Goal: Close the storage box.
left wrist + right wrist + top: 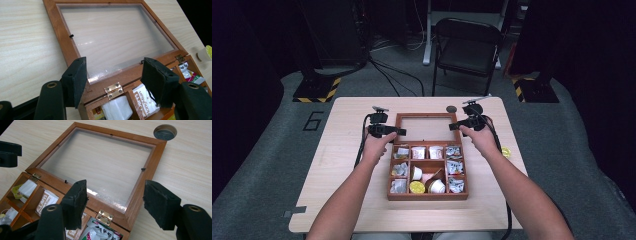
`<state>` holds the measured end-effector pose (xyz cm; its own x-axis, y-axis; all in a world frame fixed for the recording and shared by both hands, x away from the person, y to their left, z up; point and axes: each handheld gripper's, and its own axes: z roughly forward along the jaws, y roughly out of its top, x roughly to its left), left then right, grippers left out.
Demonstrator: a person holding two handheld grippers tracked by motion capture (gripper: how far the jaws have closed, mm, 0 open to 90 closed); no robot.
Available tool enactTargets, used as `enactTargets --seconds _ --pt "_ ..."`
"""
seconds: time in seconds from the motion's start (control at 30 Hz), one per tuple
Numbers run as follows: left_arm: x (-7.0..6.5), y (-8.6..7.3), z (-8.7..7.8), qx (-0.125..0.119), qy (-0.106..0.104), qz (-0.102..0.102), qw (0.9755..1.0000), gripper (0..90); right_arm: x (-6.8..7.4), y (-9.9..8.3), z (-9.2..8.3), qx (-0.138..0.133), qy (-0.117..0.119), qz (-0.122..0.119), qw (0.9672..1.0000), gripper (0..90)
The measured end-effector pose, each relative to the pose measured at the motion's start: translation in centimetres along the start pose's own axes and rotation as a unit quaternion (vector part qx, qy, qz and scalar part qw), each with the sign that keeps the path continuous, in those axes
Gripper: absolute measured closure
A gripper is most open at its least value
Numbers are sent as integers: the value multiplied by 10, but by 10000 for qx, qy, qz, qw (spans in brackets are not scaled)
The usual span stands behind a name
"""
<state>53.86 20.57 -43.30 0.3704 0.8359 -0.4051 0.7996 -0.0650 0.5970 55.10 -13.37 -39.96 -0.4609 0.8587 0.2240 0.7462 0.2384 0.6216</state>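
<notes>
Light wooden table [347,200], open compartment box [427,196] lying centred, yellow disc [506,151] near right edge

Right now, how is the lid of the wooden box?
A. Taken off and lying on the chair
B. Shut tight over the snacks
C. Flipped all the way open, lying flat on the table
C: the glass-paned lid lies flat on the table behind the wooden box, joined by a brass hinge, and the compartments are uncovered.

High view overhead, facing forward; both gripper views close, sharing the lid [117,40].
</notes>
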Motion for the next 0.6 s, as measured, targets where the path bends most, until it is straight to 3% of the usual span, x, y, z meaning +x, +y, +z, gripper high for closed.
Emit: enactTargets --seconds 0.1,0.23,0.6 --pt "0 5 -2 -13 -1 43 10000 369 -2 1 0 -16 22 26 10000 354" --pt "4 6 -1 -90 -68 -139 9998 370 -5 1 5 -3 69 44 10000 354" --pt "12 6 13 18 21 -41 10000 377 -7 -2 19 84 61 -3 9999 354"
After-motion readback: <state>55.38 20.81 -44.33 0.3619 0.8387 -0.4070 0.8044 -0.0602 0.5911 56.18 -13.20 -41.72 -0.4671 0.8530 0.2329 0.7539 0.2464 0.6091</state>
